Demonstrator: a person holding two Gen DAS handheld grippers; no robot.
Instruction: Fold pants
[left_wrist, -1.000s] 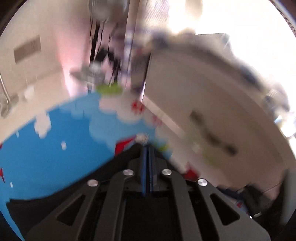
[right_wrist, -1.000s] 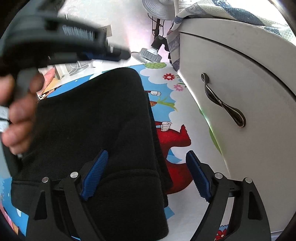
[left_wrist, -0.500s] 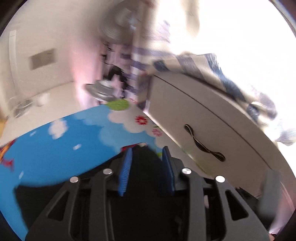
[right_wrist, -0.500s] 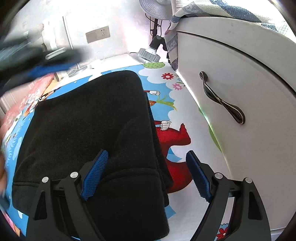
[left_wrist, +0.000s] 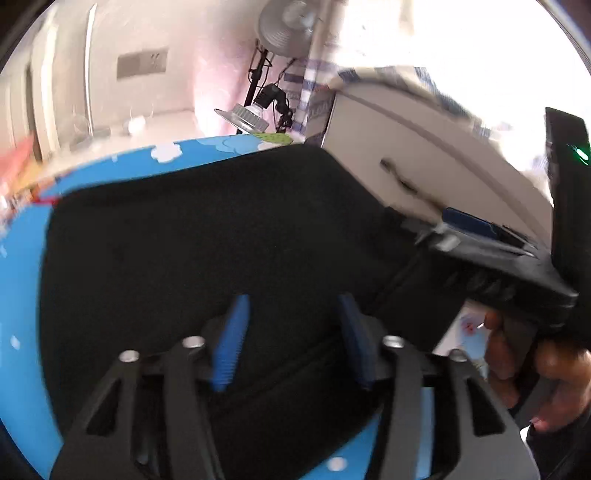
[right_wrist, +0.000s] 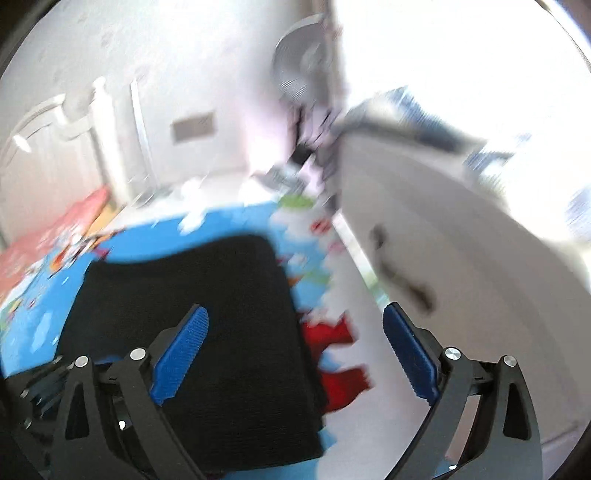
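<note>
The black pants lie folded in a thick rectangle on a blue cartoon play mat. My left gripper is open and empty above the near end of the pants. My right gripper is wide open and empty, raised above the pants, near their right edge. The right gripper also shows in the left wrist view, held in a hand at the right, over the pants' right side.
A white cabinet with a dark handle stands close along the mat's right side. A fan on a stand and a lamp stand at the back by the wall. A red mat lies at far left.
My left gripper has opened from shut and moved back over the pants. My right gripper has lifted and pulled back from the pants; its view is now blurred by motion.
</note>
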